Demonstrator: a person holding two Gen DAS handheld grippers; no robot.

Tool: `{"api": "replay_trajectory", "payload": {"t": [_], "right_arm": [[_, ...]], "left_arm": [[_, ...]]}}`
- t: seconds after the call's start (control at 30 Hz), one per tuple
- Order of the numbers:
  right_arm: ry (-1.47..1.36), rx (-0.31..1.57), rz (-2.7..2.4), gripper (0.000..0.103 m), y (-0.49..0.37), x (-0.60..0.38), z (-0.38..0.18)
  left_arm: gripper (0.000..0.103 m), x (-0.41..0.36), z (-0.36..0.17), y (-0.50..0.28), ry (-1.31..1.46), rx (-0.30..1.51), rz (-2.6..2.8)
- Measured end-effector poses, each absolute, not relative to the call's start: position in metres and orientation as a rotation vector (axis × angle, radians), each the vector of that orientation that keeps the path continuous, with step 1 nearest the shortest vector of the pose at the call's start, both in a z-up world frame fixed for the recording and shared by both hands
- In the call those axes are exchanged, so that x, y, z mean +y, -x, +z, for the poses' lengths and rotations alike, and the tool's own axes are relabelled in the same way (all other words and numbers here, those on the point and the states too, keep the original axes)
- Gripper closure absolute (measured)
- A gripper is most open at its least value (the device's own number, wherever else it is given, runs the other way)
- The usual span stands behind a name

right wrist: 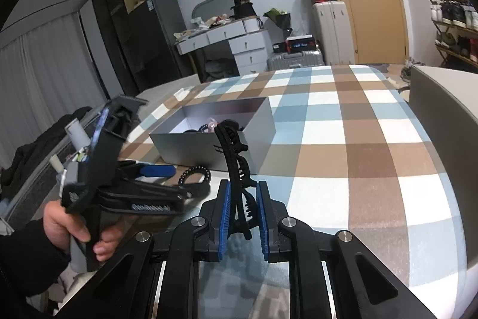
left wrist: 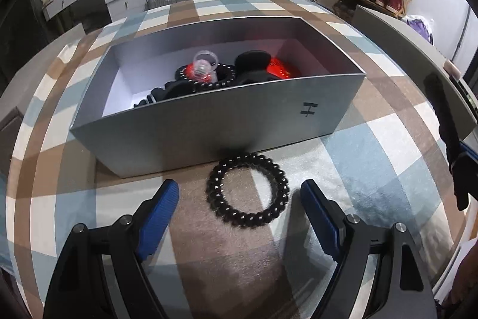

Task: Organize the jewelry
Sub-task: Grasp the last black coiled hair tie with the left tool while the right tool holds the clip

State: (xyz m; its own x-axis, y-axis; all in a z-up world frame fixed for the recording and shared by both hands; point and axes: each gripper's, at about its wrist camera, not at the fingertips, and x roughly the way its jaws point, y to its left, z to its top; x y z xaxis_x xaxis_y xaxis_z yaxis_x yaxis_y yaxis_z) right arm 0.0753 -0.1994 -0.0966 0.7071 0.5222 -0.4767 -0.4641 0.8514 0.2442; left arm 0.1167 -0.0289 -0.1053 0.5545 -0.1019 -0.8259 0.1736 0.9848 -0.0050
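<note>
Left tongs (left wrist: 239, 199) spread over my bead bracelet (left wrist: 248, 190); right tongs (right wrist: 243, 208) pinch a hair clip (right wrist: 236, 169). Some things sit in the box (left wrist: 209, 127); these two remain.

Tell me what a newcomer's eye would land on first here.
Probably the black beaded bracelet lying on the checked tablecloth, just in front of the open left claw. Behind it stands the grey box, already holding black and red pieces. The right claw is shut on a black hair clip.

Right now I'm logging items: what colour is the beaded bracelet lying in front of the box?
Black beaded bracelet, with small silvery spacers; clearest in the left wrist view.
</note>
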Motion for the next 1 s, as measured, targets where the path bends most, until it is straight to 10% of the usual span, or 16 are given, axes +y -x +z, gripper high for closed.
{"api": "replay_trajectory", "payload": {"t": [0.13,0.43,1.0], "right_arm": [[-0.109,0.552,0.552,0.087,-0.074,-0.200,-0.099],[-0.124,0.543,0.550,0.087,-0.074,-0.204,-0.100],[-0.197,0.564,0.546,0.087,-0.083,-0.210,-0.094]], "left_arm": [[0.026,-0.030,-0.105,-0.118,-0.083,0.962,-0.140],[0.070,-0.042,-0.101,-0.111,-0.108,0.943,-0.207],[0.072,-0.035,-0.066,-0.082,-0.034,0.841,-0.219]]}}
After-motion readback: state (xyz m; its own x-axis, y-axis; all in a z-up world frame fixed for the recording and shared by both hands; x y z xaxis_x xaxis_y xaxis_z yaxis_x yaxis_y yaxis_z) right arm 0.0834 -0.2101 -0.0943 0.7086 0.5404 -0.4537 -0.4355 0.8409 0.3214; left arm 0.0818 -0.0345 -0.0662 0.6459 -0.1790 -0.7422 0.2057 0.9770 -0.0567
